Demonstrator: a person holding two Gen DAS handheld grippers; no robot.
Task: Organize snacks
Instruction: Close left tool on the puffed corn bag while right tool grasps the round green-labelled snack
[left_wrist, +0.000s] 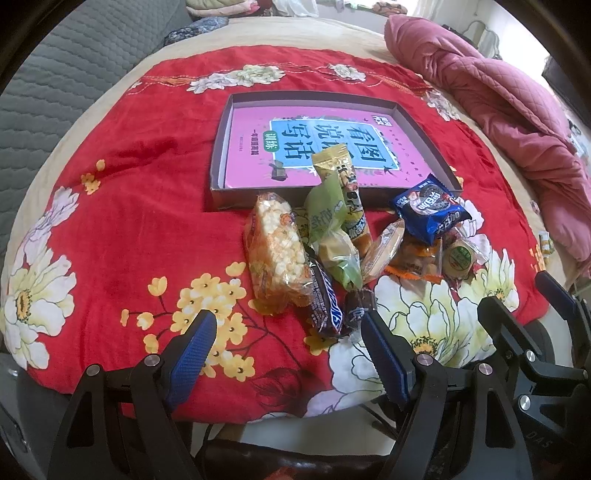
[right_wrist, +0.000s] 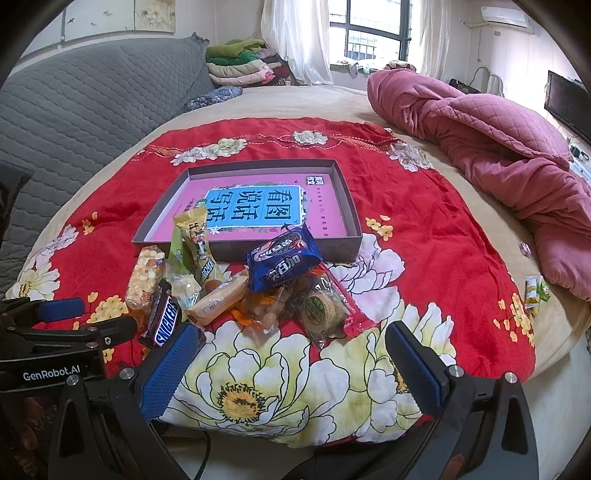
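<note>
Both the left gripper (left_wrist: 288, 332) and right gripper (right_wrist: 291, 350) hover spread and empty before the snack pile (right_wrist: 236, 280), heaped just in front of the tray (left_wrist: 221, 155). Overlapping wrappers, possibly interlocked, could drag neighbours along when one is lifted.

Both wrist cameras sit low at the near edge of the bed, facing far across the red floral blanket (left_wrist: 147, 192). They share the snack pile (right_wrist: 236, 288) and shallow box (right_wrist: 343, 192); the left view sits nearer.
</note>
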